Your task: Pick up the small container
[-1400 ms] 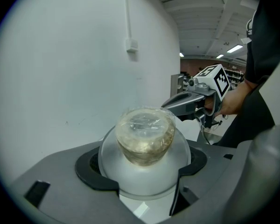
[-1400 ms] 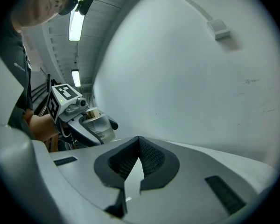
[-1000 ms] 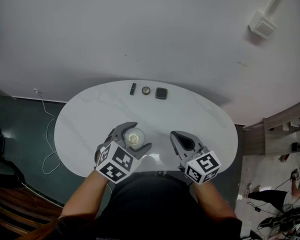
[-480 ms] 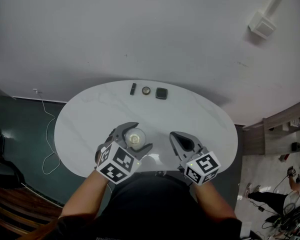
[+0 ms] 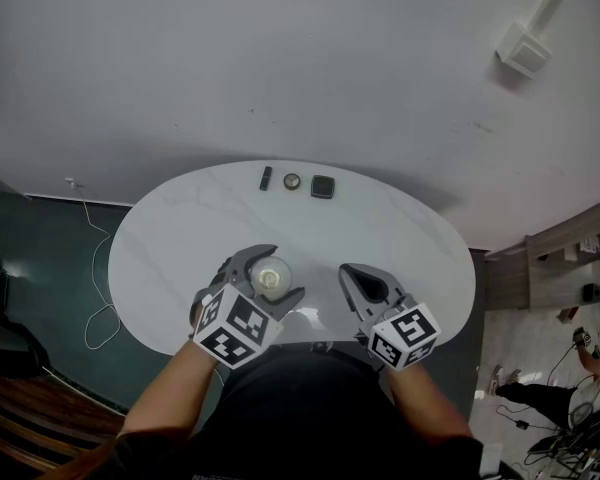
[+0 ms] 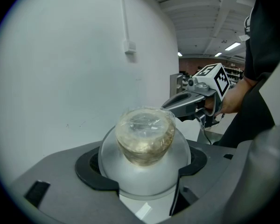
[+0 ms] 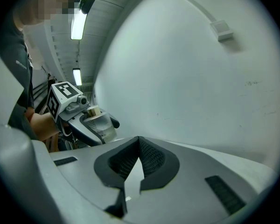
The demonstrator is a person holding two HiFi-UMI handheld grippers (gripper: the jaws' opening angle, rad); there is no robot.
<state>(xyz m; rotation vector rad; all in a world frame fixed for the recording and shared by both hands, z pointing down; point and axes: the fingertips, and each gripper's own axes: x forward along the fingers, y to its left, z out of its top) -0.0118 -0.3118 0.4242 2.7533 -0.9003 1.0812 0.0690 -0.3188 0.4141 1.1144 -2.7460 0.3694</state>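
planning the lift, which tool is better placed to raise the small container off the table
Left. The left tool has its jaws closed on the small container, so it only needs to lift. The right tool is off to the side, jaws together and empty.

One small container (image 5: 271, 277), two hand-held grippers (image 5: 273, 271) (image 5: 348, 272), three small objects (image 5: 293, 181), one table (image 5: 410, 238)

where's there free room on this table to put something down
Bare: the table's left end beyond the left gripper, its right end past the right gripper, and the middle band before the three small items. Crowded: the near edge, where the left jaws hold the small container.
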